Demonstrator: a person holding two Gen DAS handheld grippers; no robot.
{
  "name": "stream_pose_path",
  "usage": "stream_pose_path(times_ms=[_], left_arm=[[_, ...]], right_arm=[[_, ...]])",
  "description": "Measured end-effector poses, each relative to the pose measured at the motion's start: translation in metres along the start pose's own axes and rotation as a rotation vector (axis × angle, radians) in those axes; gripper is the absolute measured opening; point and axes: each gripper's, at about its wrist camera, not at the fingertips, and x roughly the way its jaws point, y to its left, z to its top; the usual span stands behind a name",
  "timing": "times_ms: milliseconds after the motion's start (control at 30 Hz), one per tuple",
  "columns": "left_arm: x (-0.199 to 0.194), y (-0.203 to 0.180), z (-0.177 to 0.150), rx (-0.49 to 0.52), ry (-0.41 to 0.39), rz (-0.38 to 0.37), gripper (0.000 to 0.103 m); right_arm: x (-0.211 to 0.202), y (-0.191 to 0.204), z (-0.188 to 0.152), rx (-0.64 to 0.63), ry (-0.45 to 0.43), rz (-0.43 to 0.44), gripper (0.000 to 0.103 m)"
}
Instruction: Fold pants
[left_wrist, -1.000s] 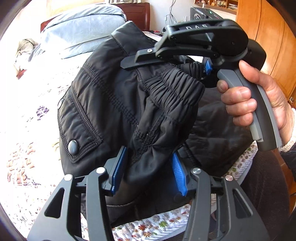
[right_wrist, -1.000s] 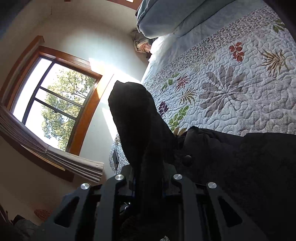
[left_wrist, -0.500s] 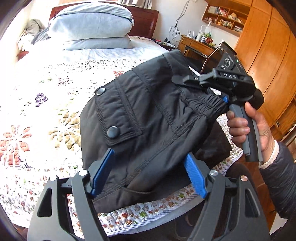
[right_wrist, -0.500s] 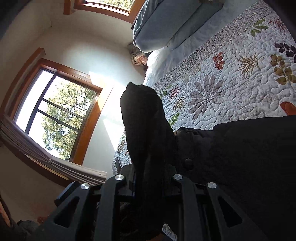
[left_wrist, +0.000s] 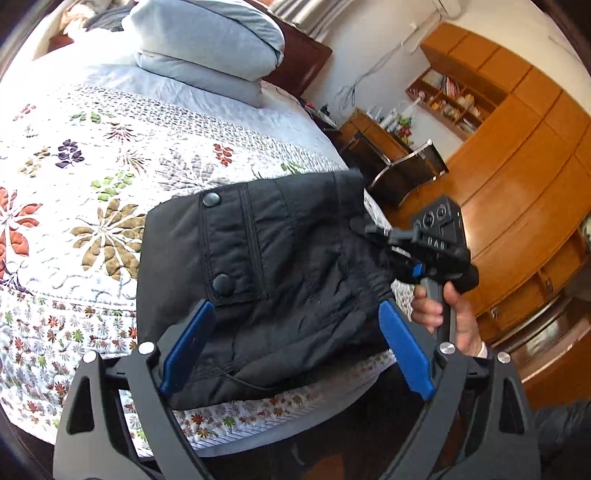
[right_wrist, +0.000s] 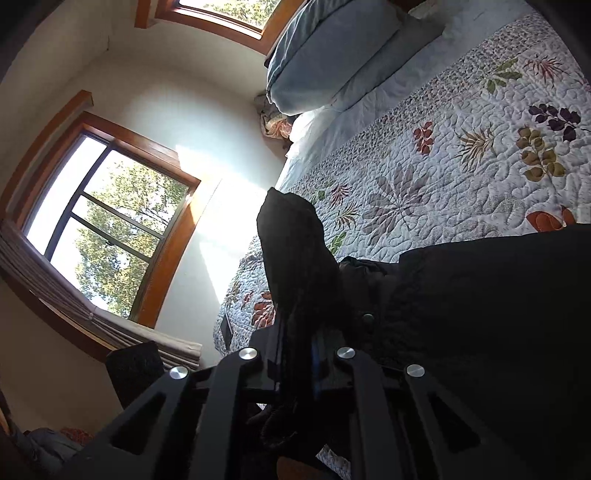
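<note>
Two snaps on black padded pants (left_wrist: 280, 280); left gripper (left_wrist: 291, 350) fingers wide, right gripper (left_wrist: 400, 254) clamping waistband.

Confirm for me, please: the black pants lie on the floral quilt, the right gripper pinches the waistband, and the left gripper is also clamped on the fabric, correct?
Not quite. In the left wrist view the left gripper is open, its blue pads either side of the black pants without clamping. The pants do lie on the floral quilt, and the right gripper pinches the waistband.

1 pr pants (left_wrist: 280, 266), 2 grippers (left_wrist: 291, 347) (right_wrist: 299, 354), 2 pillows (left_wrist: 207, 40), 1 quilt (left_wrist: 110, 147).
</note>
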Motion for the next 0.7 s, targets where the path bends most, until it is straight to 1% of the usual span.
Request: stream_pose_path(times_ms=[33, 100, 133, 200, 233, 333, 433, 500, 533, 600, 700], left_arm=[[-0.002, 0.005, 0.002, -0.013, -0.010, 0.013, 0.090], [-0.007, 0.014, 0.004, -0.026, -0.022, 0.072, 0.090], [-0.010, 0.019, 0.003, -0.031, -0.025, 0.099, 0.090], [-0.012, 0.030, -0.001, -0.058, -0.010, 0.169, 0.090], [-0.016, 0.037, -0.001, -0.066, -0.005, 0.192, 0.090], [-0.004, 0.050, -0.004, -0.089, 0.023, 0.228, 0.090], [0.009, 0.063, -0.007, -0.117, 0.058, 0.251, 0.090], [0.027, 0.056, 0.001, -0.135, 0.066, 0.233, 0.090], [0.029, 0.055, 0.001, -0.139, 0.069, 0.232, 0.090], [0.039, 0.048, 0.004, -0.130, 0.074, 0.229, 0.090], [0.049, 0.037, 0.006, -0.093, 0.077, 0.231, 0.090]], right_arm=[[0.002, -0.002, -0.001, -0.007, 0.012, -0.019, 0.011], [0.006, -0.007, -0.002, -0.019, 0.029, -0.072, 0.011], [0.008, -0.012, -0.002, -0.014, 0.032, -0.083, 0.010], [0.006, -0.025, -0.004, 0.012, 0.032, -0.079, 0.009], [0.005, -0.033, -0.006, 0.029, 0.029, -0.076, 0.009], [-0.003, -0.046, -0.014, 0.062, 0.017, -0.071, 0.008], [-0.018, -0.051, -0.022, 0.086, -0.017, -0.037, 0.007], [-0.029, -0.051, -0.026, 0.091, -0.041, -0.033, 0.007], [-0.035, -0.051, -0.026, 0.097, -0.053, -0.024, 0.007], [-0.048, -0.052, -0.026, 0.103, -0.079, -0.009, 0.007], [-0.069, -0.054, -0.026, 0.109, -0.120, -0.010, 0.007]])
